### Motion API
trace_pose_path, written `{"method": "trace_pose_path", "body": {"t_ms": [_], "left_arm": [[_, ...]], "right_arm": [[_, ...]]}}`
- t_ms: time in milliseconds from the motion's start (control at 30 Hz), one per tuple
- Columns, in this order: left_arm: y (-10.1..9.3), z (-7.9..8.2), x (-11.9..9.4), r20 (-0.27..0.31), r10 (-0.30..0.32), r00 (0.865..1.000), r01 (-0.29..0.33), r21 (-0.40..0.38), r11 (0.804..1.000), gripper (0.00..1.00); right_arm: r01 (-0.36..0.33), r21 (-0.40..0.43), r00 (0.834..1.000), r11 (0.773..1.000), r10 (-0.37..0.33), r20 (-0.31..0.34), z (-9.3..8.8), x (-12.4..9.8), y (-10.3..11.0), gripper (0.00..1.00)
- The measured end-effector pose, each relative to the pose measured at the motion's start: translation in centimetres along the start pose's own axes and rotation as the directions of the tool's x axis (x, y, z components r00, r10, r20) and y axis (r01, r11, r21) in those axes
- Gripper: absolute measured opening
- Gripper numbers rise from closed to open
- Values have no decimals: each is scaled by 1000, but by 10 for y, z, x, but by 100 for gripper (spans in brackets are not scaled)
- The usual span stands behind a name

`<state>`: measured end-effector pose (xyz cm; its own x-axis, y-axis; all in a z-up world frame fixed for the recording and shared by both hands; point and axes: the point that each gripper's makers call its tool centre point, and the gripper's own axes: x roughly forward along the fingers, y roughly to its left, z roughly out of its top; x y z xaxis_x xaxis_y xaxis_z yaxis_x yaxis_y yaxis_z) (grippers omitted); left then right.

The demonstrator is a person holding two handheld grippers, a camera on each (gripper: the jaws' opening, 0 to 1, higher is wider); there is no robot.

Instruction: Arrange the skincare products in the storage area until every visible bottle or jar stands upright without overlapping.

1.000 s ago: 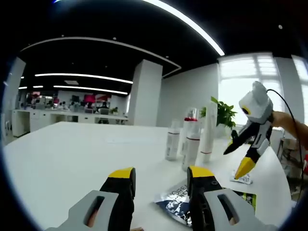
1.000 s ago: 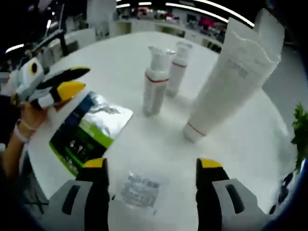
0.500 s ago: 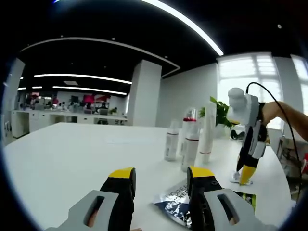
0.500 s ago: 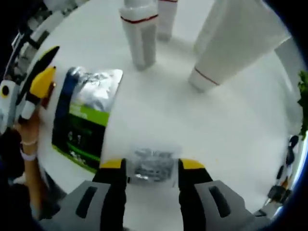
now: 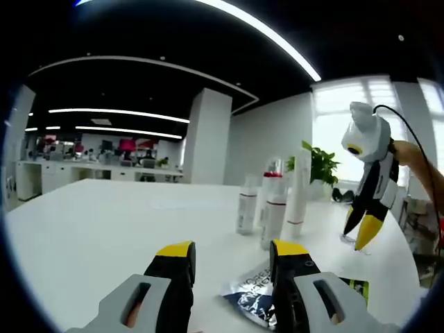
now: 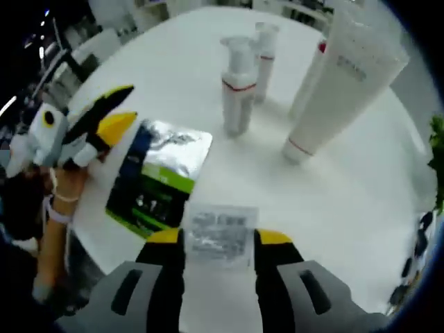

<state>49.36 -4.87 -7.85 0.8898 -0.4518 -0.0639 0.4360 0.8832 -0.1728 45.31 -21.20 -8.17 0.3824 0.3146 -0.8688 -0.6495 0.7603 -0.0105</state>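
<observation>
Right gripper view shows its fingers (image 6: 211, 244) clenching a clear sachet (image 6: 220, 232); left fingers (image 5: 231, 258) released.

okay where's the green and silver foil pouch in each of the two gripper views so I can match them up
Left gripper view: the foil pouch lies flat at bottom centre, partly behind the left gripper's right jaw.
Right gripper view: left of centre on the table.
Shared landmark: the tall white tube, standing upright.

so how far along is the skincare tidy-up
Done: the white red-banded pump bottles and the tall white tube stand upright, apart. In hand: the right gripper is shut on the small clear sachet. Left: the green-and-silver foil pouch lies flat beside the open left gripper.
</observation>
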Motion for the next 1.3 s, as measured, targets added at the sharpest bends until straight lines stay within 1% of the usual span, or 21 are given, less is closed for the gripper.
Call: {"method": "trace_pose_path", "body": {"t_ms": [67, 167, 233, 267, 300, 367, 433, 500, 567, 600, 633, 800, 833, 933, 967, 1000, 1067, 1133, 1200, 1233, 1300], "left_arm": [[0, 1, 0, 5, -2, 1000, 2, 0, 1000, 44], [1, 2, 0, 8, 1, 1000, -1, 4, 1000, 44], [2, 3, 0, 9, 8, 1000, -8, 7, 1000, 44], [3, 3, -1, 10, 9, 1000, -10, 6, 1000, 44], [3, 4, -1, 14, 9, 1000, -9, 2, 1000, 44], [2, 7, -2, 28, 0, 1000, 0, -8, 1000, 44], [3, 7, -2, 29, 3, 1000, -2, -11, 1000, 44], [6, 8, -3, 36, 10, 999, -9, -17, 1000, 44], [6, 10, -4, 45, 7, 999, -5, -29, 1000, 44], [6, 10, -4, 46, 6, 999, -5, -29, 1000, 44], [5, 10, -4, 46, 4, 999, -3, -27, 1000, 44], [-3, 12, -3, 57, -26, 998, 26, 3, 1000, 44], [-5, 13, -3, 61, -35, 997, 35, 10, 999, 44], [-9, 16, -3, 73, -54, 996, 53, 17, 998, 44], [-9, 16, -3, 76, -56, 996, 54, 19, 998, 44], [-9, 16, -3, 76, -55, 996, 54, 21, 998, 44], [-9, 15, -4, 73, -54, 996, 52, 25, 998, 43], [-11, 17, -6, 81, -68, 994, 66, 25, 997, 37], [-13, 19, -9, 94, -83, 992, 80, 33, 996, 24], [-13, 20, -11, 101, -84, 991, 81, 34, 996, 24], [-12, 24, -12, 118, -84, 989, 82, 28, 996, 24]], "right_arm": [[8, -10, 998, 1000, -7, 69, 10, -2, 4, 38], [11, -13, 975, 1000, -8, 222, 36, -2, 10, 38], [15, -15, 939, 1000, -9, 344, 60, -2, 11, 38], [6, 0, 908, 1000, -6, 420, 69, -1, 14, 38], [3, 2, 897, 1000, -3, 441, 72, -2, 15, 37], [-56, 7, 829, 998, 43, 557, 90, -7, 28, 37], [-99, 10, 790, 995, 72, 609, 98, -9, 38, 37], [-120, -1, 739, 993, 90, 667, 108, -12, 47, 37], [-108, -10, 671, 994, 80, 737, 123, -15, 53, 37], [-106, -15, 656, 994, 81, 750, 125, -16, 54, 37], [-121, -21, 602, 992, 90, 793, 135, -18, 60, 37], [-122, -52, 492, 991, 106, 864, 149, -12, 69, 37], [-96, -51, 423, 994, 87, 902, 153, -13, 65, 37], [-89, -55, 384, 994, 85, 920, 149, -7, 60, 37], [-91, -67, 389, 994, 98, 916, 149, -7, 60, 37], [-93, -128, 374, 987, 154, 914, 150, -9, 66, 37], [-107, -88, 378, 990, 122, 917, 145, -7, 59, 37], [-139, -110, 384, 984, 156, 910, 144, -6, 61, 37], [-154, -142, 372, 978, 190, 908, 143, -8, 67, 38], [-164, -151, 368, 975, 202, 908, 143, -8, 70, 38], [-150, -162, 395, 975, 209, 895, 141, -2, 75, 38]]}}
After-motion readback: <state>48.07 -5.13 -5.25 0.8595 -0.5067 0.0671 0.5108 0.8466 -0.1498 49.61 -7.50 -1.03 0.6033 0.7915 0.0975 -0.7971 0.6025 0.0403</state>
